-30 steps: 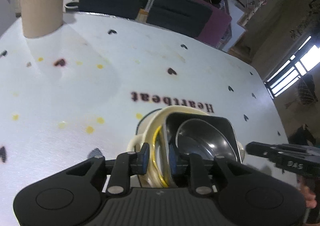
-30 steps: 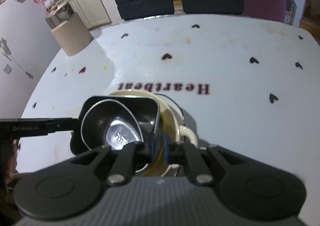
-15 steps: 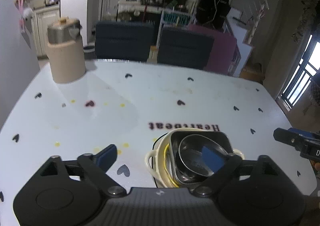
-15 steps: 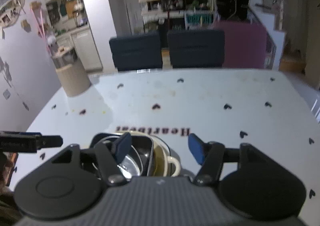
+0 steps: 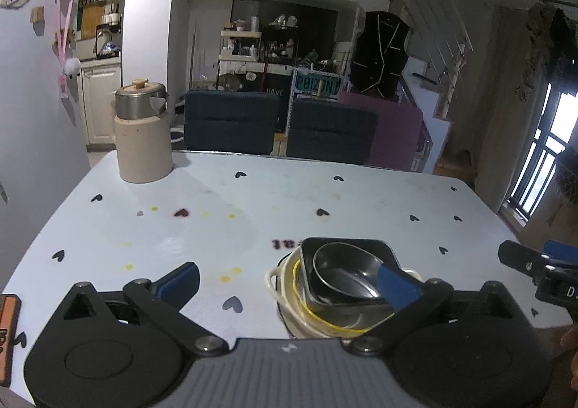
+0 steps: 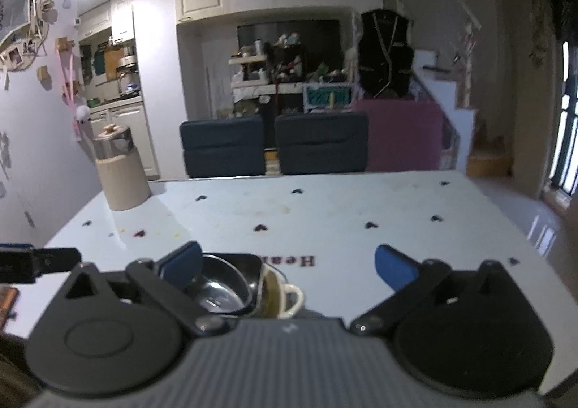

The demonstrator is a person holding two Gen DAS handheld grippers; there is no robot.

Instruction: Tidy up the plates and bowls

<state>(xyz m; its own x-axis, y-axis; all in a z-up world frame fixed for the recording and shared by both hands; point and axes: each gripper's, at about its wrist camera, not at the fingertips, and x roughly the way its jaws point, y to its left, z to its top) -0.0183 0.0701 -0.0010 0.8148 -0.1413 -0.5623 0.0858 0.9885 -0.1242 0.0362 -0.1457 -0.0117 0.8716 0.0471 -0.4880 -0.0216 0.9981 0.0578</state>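
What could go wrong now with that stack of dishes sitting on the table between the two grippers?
The steel bowl sits tilted inside the black square dish, so a bump could make it slide or rattle out. The stack rests on the cream dish close to the table's near edge. The left gripper has one finger over the stack, so moving it could clip the dishes.

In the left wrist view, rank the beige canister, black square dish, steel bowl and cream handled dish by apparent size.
1. beige canister, largest, though farthest.
2. cream handled dish and black square dish: too alike and partly hidden to rank.
3. steel bowl, smallest, nested inside the black one.
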